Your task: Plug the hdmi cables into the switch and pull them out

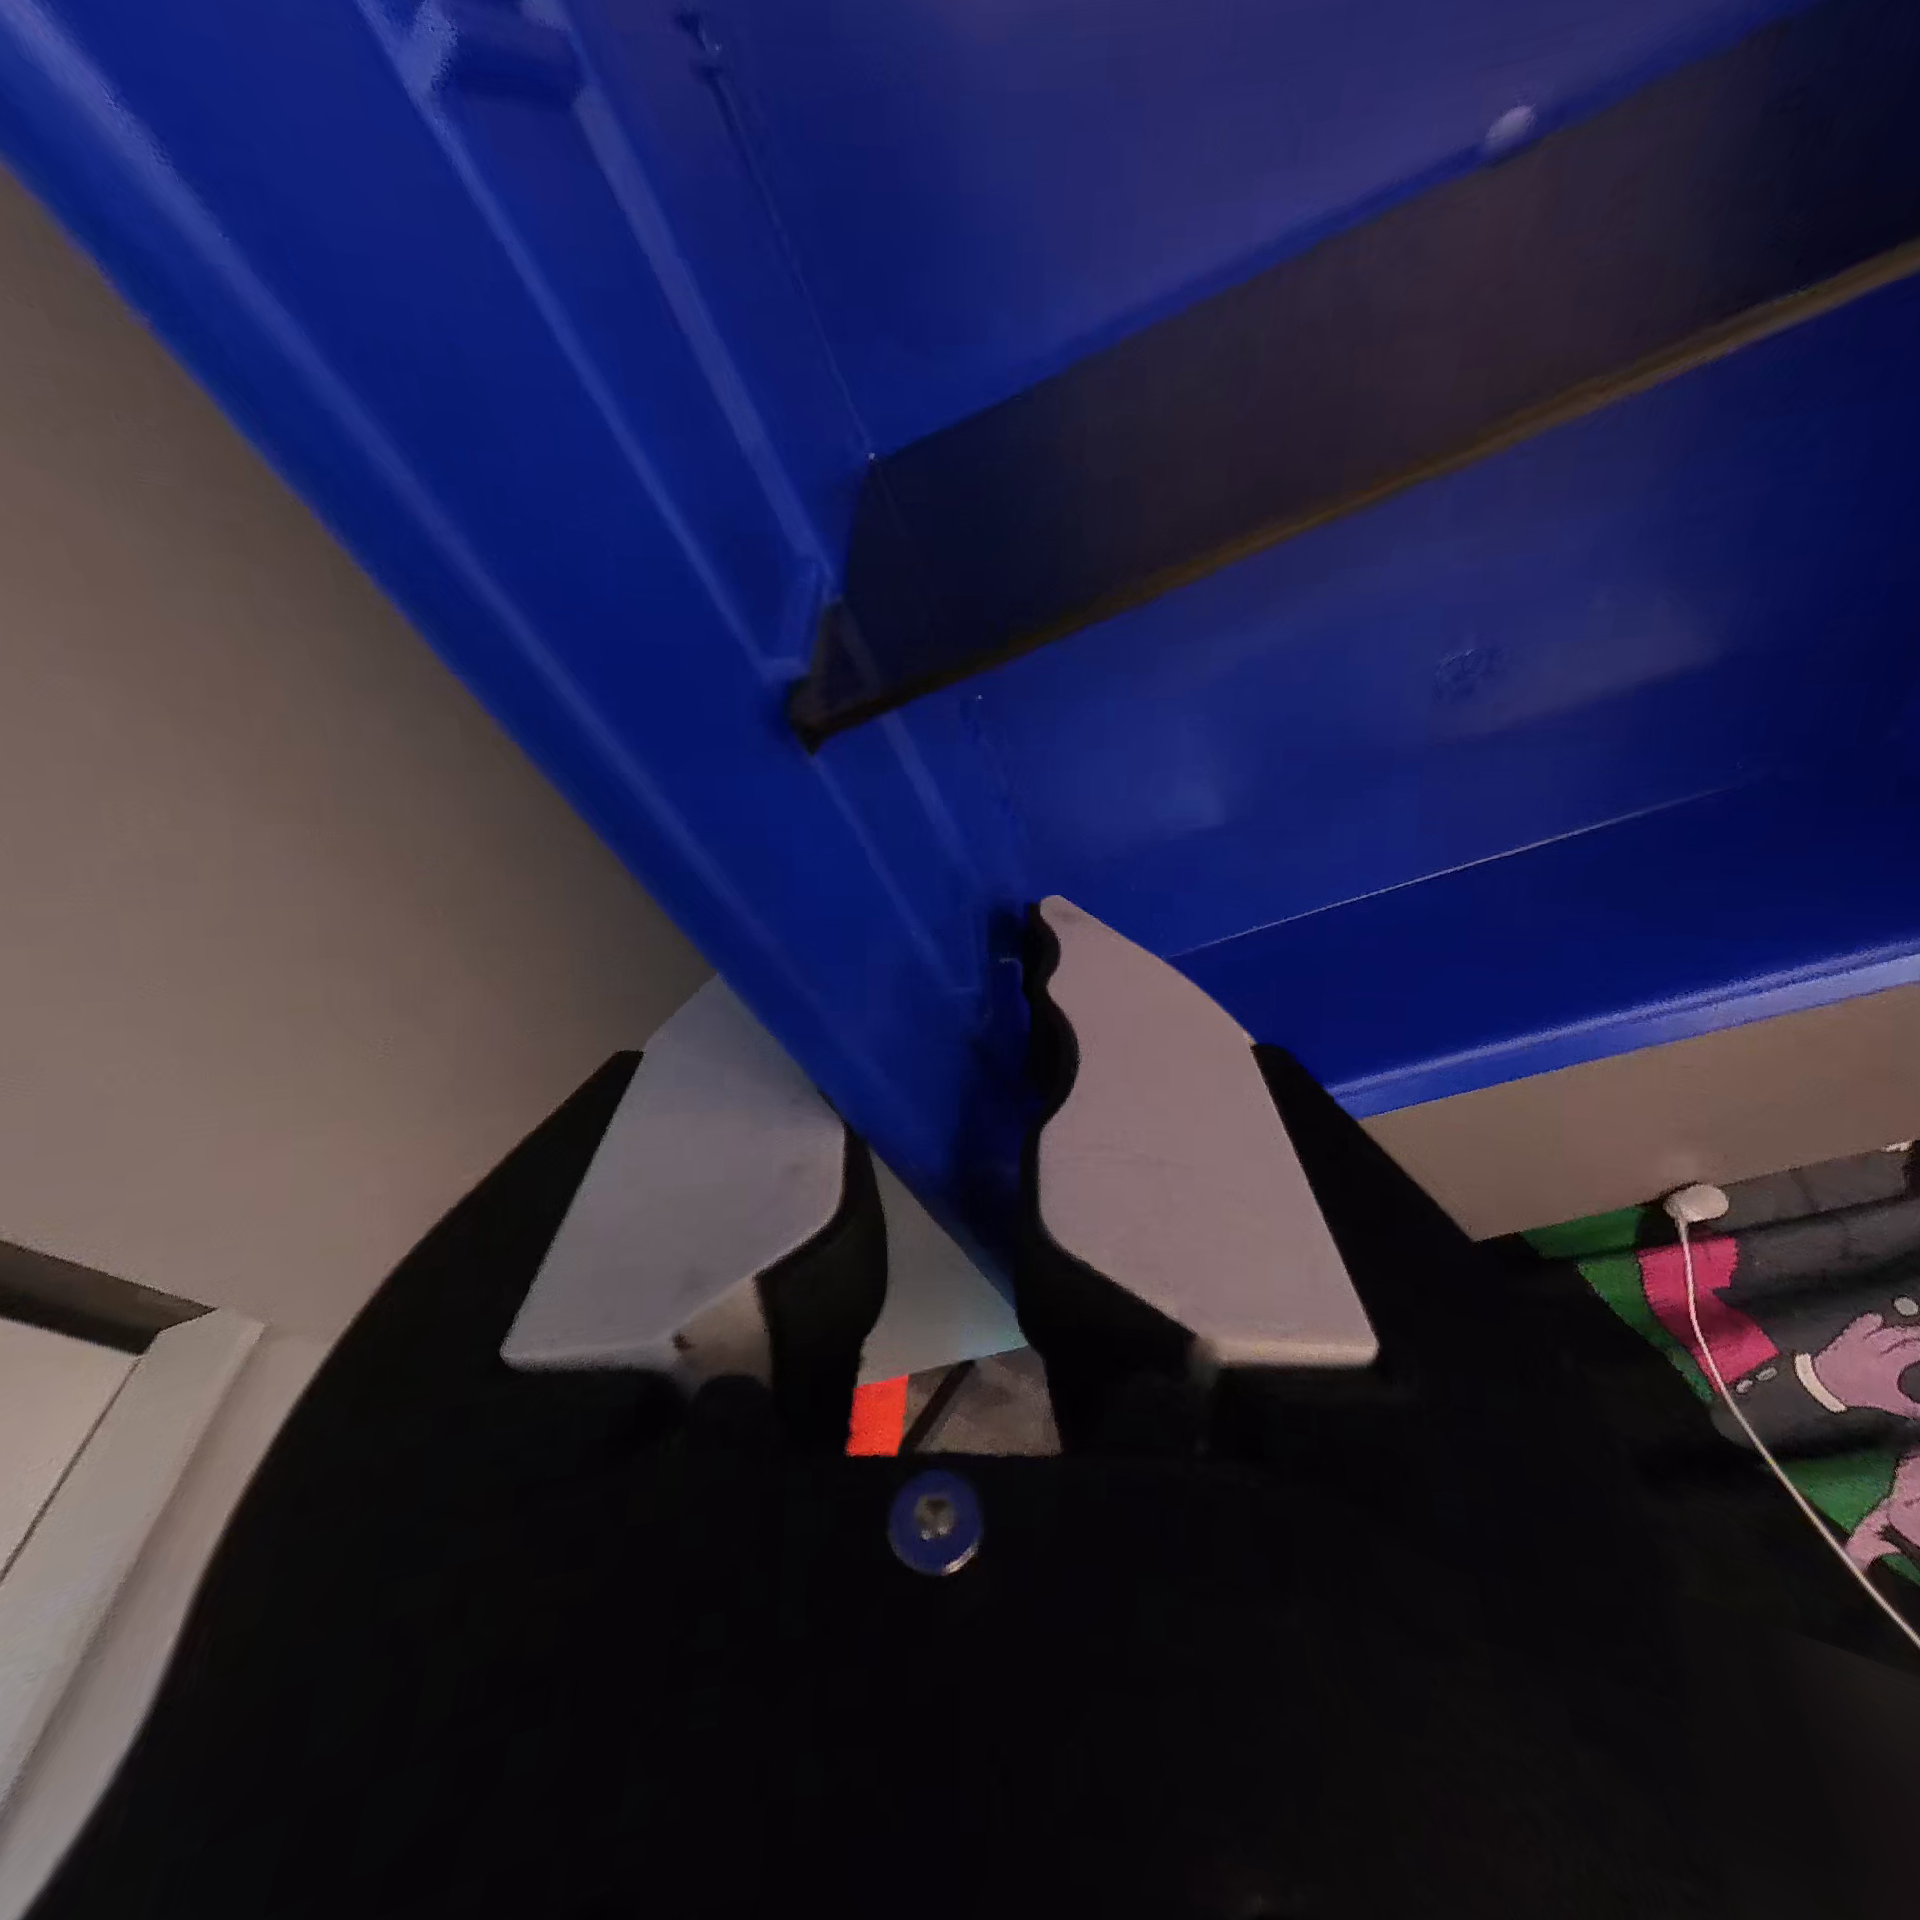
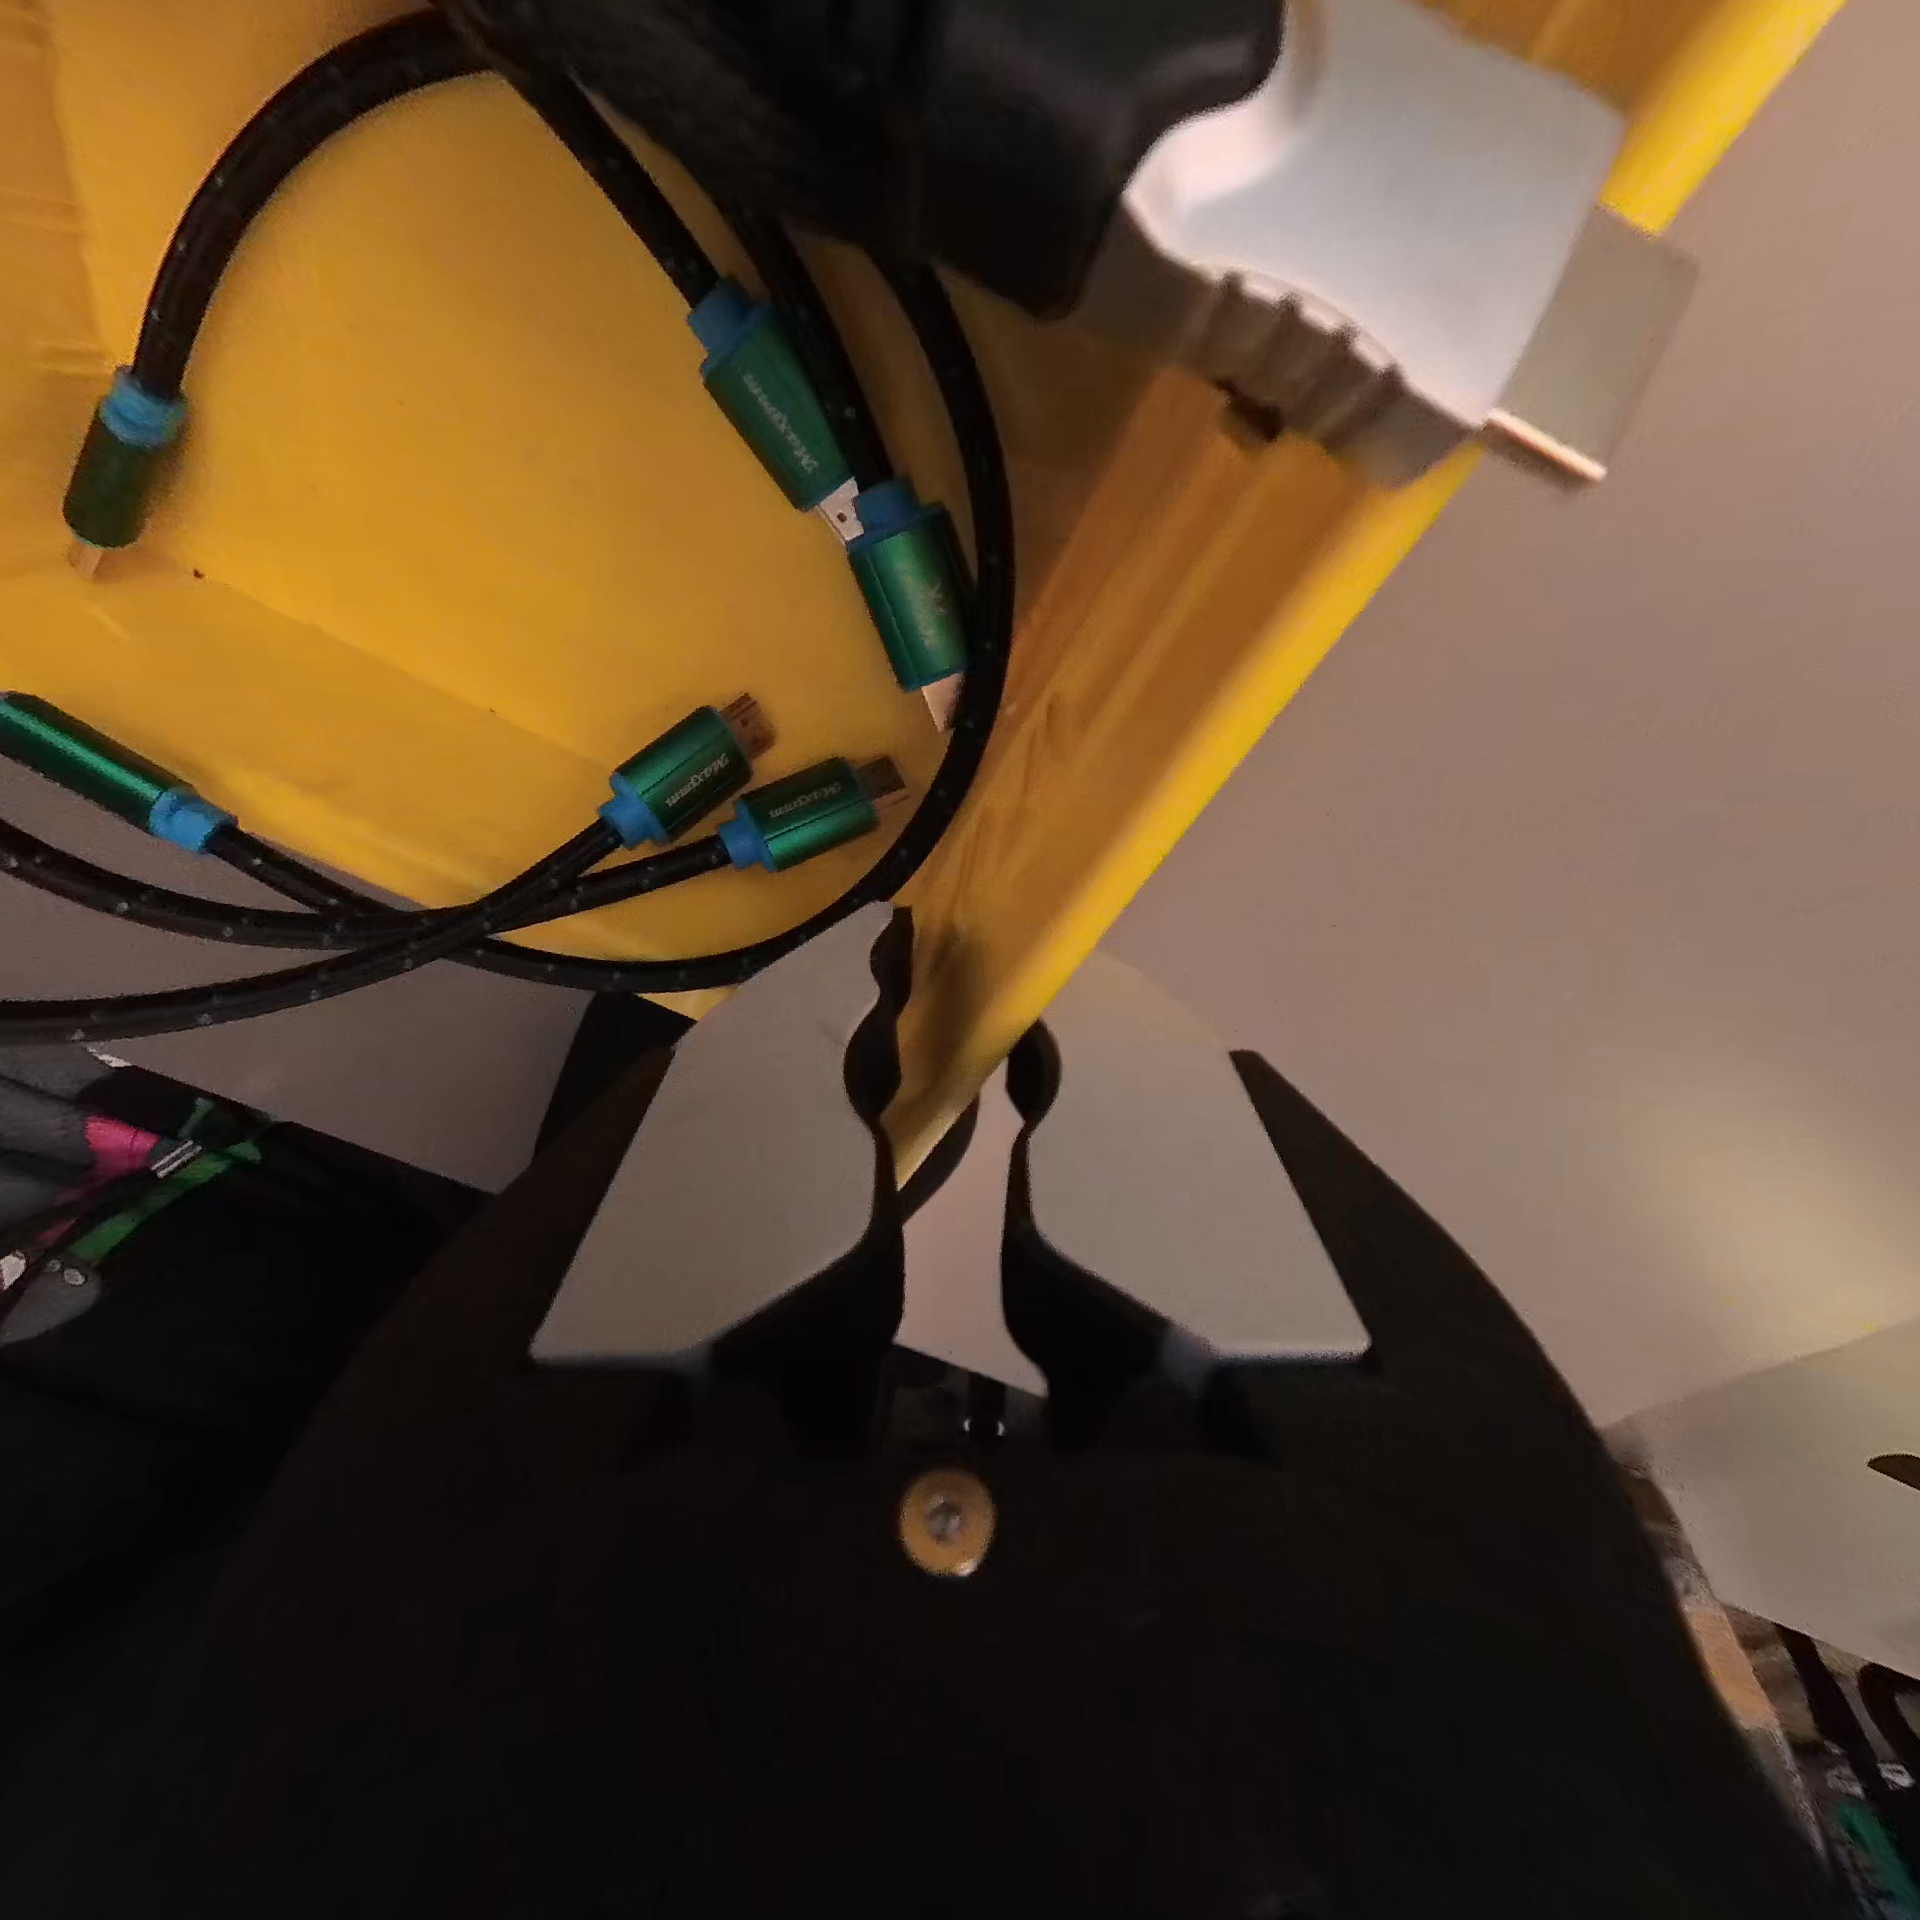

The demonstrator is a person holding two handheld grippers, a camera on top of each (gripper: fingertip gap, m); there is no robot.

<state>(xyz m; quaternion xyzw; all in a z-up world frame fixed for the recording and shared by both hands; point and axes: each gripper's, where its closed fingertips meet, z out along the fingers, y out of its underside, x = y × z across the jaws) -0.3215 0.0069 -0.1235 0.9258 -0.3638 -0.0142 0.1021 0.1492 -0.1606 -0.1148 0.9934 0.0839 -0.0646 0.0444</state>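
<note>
Left wrist view: my left gripper (image 1: 940,1049) pinches the wall of a blue bin (image 1: 1351,727), which rests on a pale table (image 1: 260,831). A patterned cloth (image 1: 1766,1351) shows at right, cut off. No switch is visible.

Right wrist view: my right gripper (image 2: 961,1023) pinches the rim of a yellow bin (image 2: 1101,790). HDMI cables (image 2: 665,800) lie inside it, some plugs cut off. Another gripper (image 2: 1351,312), blurred, grips the far rim.

1. Pale beige counter (image 1: 260,727) fills the left of the left wrist view; plain and matte.
2. Same beige surface (image 2: 1558,831) on the right of the right wrist view.
3. Colourful printed cloth (image 1: 1787,1382) at lower right, pink, green and purple.
4. White cable (image 1: 1714,1340) runs over the cloth.
5. Light dim and warm.
</note>
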